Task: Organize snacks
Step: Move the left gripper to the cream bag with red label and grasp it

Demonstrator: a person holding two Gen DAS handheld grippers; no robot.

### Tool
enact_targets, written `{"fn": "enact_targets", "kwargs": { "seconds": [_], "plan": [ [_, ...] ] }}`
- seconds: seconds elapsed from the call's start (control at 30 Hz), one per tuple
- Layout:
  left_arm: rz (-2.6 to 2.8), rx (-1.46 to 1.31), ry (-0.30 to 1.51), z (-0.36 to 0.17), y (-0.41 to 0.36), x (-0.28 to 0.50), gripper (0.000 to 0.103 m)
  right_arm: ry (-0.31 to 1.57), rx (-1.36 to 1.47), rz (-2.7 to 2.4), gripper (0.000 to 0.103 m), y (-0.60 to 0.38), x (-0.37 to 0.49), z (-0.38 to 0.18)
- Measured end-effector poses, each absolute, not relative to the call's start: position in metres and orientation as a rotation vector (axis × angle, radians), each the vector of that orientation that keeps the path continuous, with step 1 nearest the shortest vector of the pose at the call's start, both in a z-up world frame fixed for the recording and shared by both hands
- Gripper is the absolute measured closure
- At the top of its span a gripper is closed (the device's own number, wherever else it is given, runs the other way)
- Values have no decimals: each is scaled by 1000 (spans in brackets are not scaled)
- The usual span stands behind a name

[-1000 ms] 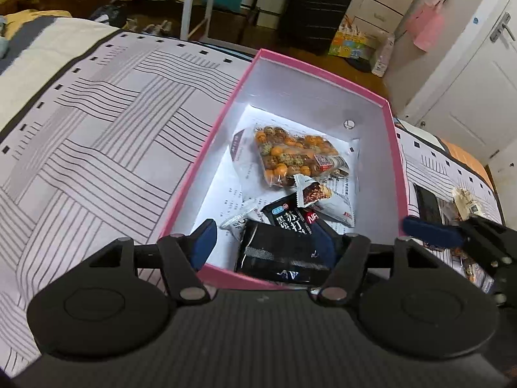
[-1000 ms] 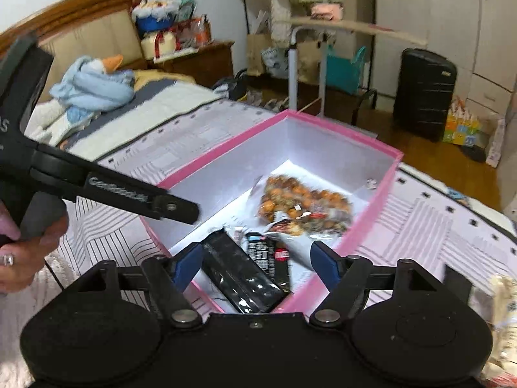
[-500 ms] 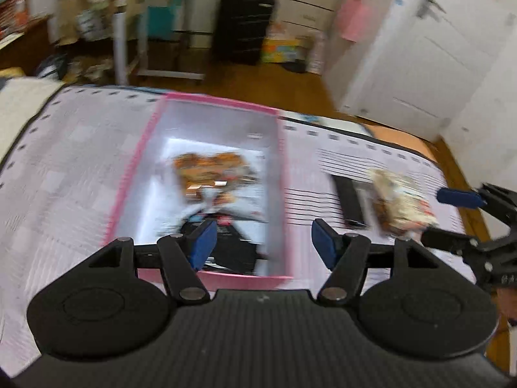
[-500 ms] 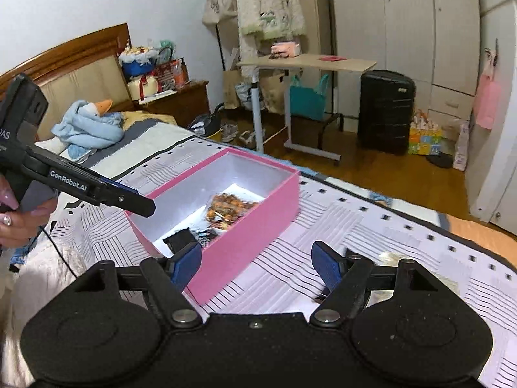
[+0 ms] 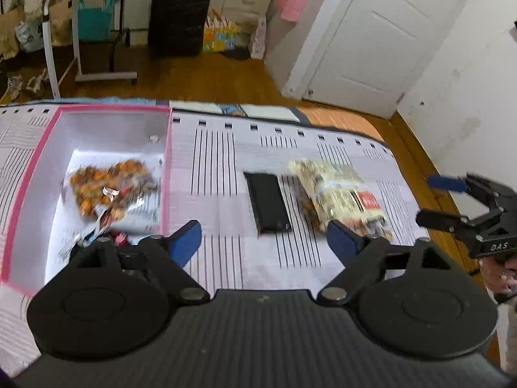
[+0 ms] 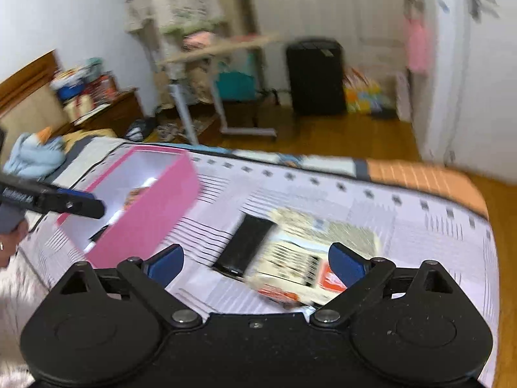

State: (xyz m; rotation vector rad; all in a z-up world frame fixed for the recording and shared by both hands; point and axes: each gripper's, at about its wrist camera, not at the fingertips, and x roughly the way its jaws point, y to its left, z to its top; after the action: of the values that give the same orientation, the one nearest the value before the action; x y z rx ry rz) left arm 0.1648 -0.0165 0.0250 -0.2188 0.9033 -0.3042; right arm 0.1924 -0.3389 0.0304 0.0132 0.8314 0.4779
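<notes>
Both the left gripper (image 5: 263, 237) and right gripper (image 6: 257, 260) have just been opening, jaws spread with nothing between them; a black packet (image 5: 269, 202) touches a pale snack bag (image 5: 339, 194) near the bed's (image 5: 219, 148) foot edge; the pink box (image 5: 168, 168) holds more snacks beside them.

"DAS" in white on the right tool (image 5: 452, 199); other print blurred.

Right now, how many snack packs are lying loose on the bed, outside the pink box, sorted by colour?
Black flat pack: 1
Cream printed bag with a red label: 1
Total outside the pink box: 2
</notes>
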Motion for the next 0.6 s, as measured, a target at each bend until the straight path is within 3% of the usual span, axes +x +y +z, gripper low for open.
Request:
{"fn": "enact_targets", "kwargs": {
  "seconds": [0.2,0.47,0.6],
  "plan": [
    [-286,-224,892,-2,-51,207,15,1001,199,395,5,-390,248,-25],
    [-345,-347,925,-53,-96,249,15,1053,391,315,5,-426,282,-97],
    [-367,-302,997,-77,-126,259,22,1065,473,328,9,-430,292,-117]
  ]
}}
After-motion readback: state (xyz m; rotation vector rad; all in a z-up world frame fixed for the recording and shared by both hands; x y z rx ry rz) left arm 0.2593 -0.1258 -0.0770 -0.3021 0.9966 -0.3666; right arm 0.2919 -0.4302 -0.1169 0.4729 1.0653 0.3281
